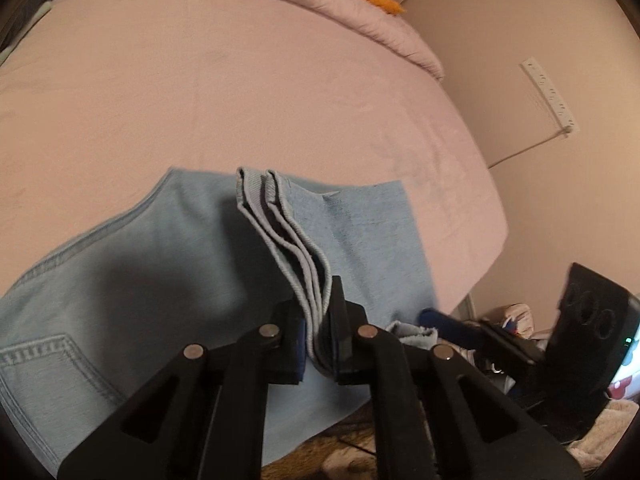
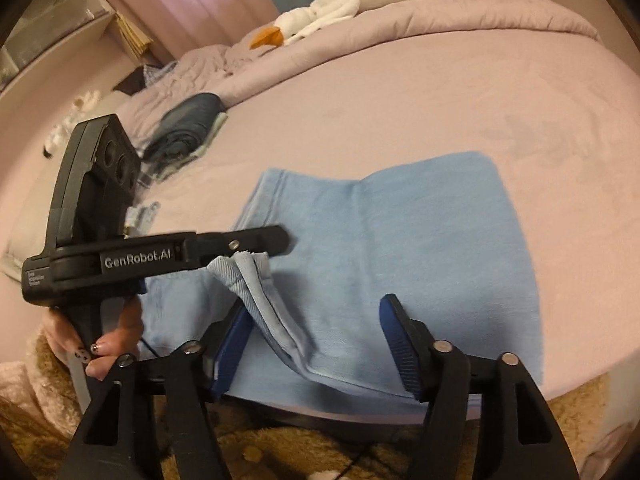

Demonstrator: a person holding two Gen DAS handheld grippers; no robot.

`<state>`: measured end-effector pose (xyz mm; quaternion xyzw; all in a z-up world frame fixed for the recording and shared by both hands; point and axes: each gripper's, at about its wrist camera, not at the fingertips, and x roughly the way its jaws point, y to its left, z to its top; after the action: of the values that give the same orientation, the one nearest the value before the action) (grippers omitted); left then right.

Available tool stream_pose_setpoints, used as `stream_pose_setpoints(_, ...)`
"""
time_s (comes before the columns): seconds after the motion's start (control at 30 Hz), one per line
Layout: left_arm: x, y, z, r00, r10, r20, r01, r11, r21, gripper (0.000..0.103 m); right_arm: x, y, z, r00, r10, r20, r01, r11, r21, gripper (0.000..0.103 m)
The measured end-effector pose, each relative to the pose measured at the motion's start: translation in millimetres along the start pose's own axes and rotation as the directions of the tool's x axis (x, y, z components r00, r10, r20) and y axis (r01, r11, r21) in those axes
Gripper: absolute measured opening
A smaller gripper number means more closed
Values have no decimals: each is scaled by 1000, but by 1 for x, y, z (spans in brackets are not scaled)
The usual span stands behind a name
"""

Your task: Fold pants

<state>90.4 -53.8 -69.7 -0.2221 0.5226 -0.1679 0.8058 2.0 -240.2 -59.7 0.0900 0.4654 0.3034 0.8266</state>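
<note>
- Nearest the left wrist camera, the left gripper [image 1: 318,332] is clenched on a bunched stack of hem edges of the pants [image 1: 168,280]; the layers stand up between its pads and run away from the camera.
- Nearest the right wrist camera, the right gripper [image 2: 316,344] stands released, its two blue pads [image 2: 236,344] well apart; the raised hem fold lies just beside the left-hand pad, and no pad presses on it.
- Count: one pair of pants, two grippers, one hand [image 2: 108,340] visible, on the left gripper's handle, one plush goose [image 2: 360,4], one dark folded garment [image 2: 184,128].
- The pants are light blue denim, lying flat on the bed [image 1: 200,100] near its front edge, with a stitched back pocket [image 1: 40,360] showing at the lower left of the left wrist view. The lifted hems show pale ribbed edges in several layers.
- The pants' near edge overhangs the mattress edge slightly; brown shaggy rug [image 2: 280,452] lies below.
- Beyond the pants the pink sheet lies open up to the rumpled duvet [image 2: 480,12], where the goose rests. The dark garment lies well apart, at the far left.
</note>
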Motion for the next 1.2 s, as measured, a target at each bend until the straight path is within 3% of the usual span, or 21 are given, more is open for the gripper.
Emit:
stream_pose_setpoints(0.17,8,13,-4,997,70,-22,-70,998,-8,8,5,3,1,999,-33,-23,33,999,-2,67)
stream_pose_setpoints(0.27,14,22,-5,997,70,-45,-71,997,-35,10,0,-3,2,999,-42,-29,42,999,14,67)
stream_pose_setpoints(0.33,16,28,-9,995,87,-54,-89,995,-45,16,-3,-13,3,998,-53,-17,53,997,54,67)
stream_pose_setpoints(0.47,8,35,-15,992,107,-64,-112,991,-68,20,0,-35,4,984,-176,-17,177,976,129,67)
stream_pose_setpoints(0.5,3,36,-17,993,107,-58,-111,992,-67,26,1,-37,4,980,-197,-17,197,971,137,67)
stream_pose_setpoints(0.53,-5,36,-18,993,107,-45,-110,992,-64,33,1,-41,3,976,-217,-14,216,965,149,65)
stream_pose_setpoints(0.6,-14,39,-22,994,103,-27,-105,993,-63,39,4,-47,2,972,-232,-19,232,958,167,46)
stream_pose_setpoints(0.67,-21,35,-27,997,75,-33,-77,995,-65,41,7,-57,-1,972,-231,-35,233,951,205,39)
stream_pose_setpoints(0.8,-6,28,-45,994,-3,-109,-2,999,-46,41,17,-60,-5,969,-241,-58,248,947,204,38)
stream_pose_setpoints(0.97,3,22,-54,992,63,-113,-66,998,-18,39,19,-53,-2,954,-292,-69,299,939,167,38)
stream_pose_setpoints(1.07,8,20,-51,986,118,-120,-120,993,-15,21,18,-53,-1,953,-296,-68,303,938,167,38)
stream_pose_setpoints(1.2,9,18,-52,985,114,-126,-118,993,-24,20,17,-55,0,954,-290,-71,298,937,180,38)
